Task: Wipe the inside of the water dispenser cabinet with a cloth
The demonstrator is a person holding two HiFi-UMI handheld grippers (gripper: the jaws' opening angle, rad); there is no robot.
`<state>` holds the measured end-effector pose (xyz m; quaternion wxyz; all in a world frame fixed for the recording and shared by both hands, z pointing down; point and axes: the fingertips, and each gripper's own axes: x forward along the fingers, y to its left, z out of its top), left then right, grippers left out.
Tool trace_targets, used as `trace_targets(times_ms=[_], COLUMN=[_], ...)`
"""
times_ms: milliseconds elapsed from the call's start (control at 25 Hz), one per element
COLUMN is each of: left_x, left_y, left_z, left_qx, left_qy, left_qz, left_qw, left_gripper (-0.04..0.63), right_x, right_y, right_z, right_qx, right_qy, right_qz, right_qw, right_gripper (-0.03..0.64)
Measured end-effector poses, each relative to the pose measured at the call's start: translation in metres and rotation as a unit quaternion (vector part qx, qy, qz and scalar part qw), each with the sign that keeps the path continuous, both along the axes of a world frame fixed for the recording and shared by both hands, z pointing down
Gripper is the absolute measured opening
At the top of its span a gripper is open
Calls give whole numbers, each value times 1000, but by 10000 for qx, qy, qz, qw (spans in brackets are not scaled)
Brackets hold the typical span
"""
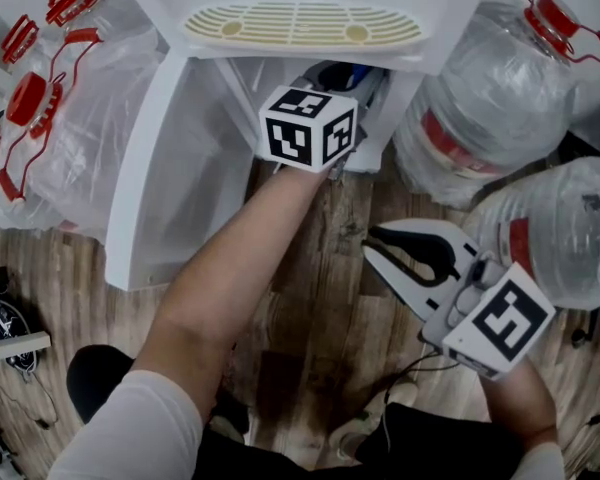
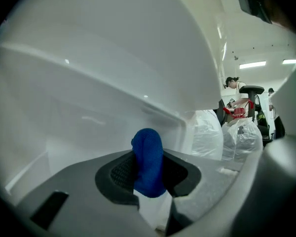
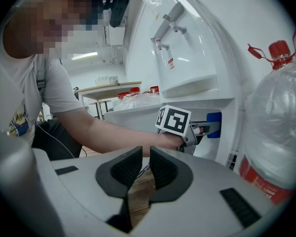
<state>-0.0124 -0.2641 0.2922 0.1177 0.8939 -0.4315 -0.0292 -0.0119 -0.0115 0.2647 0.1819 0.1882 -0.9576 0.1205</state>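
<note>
Two hand-held grippers in view, one per hand.

Left hand-held gripper: reached into the lower opening of the white water dispenser cabinet, forearm stretched out over the wooden floor. Its own view shows the jaws clamped on a bunched blue cloth, which stands up between the black pads and pokes out beyond them. Behind the cloth is the cabinet's smooth white inner wall; I cannot tell whether the cloth touches it. From the right gripper view the cloth shows as a blue patch just inside the opening.

Right hand-held gripper: held low over the floor, outside the cabinet and well apart from it, pointing toward the opening. Jaws nearly together with a narrow slit between the pads, nothing in it; floor boards show through the gap.

Surroundings: cabinet door swung open to the person's left. Beige slotted drip tray sits above the opening. Two large clear water bottles with red caps lie to the right of the dispenser; bagged bottles on the left.
</note>
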Motion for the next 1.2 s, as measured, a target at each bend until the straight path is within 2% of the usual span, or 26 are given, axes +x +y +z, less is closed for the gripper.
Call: trace_targets(times_ms=[400, 520, 640, 800, 1200], left_x=[4, -11, -32, -43, -26], left_y=[40, 38, 24, -3, -57], left_z=[-7, -6, 5, 16, 48], left_qx=[65, 33, -83, -174, -356], left_qy=[350, 410, 196, -62, -568], left_qz=[329, 33, -464, -874, -1319], left_qw=[9988, 9991, 9987, 9960, 9890], left_gripper=[104, 104, 104, 104, 104], right_x=[-3, -3, -1, 2, 24], right_y=[0, 0, 0, 0, -2], right_z=[1, 0, 0, 1, 2], right_qx=[2, 16, 24, 2, -2], right_qy=[4, -3, -7, 0, -24], right_qz=[-20, -20, 3, 12, 212], right_qw=[10000, 10000, 10000, 10000, 9998], right_gripper=[48, 48, 48, 47, 48])
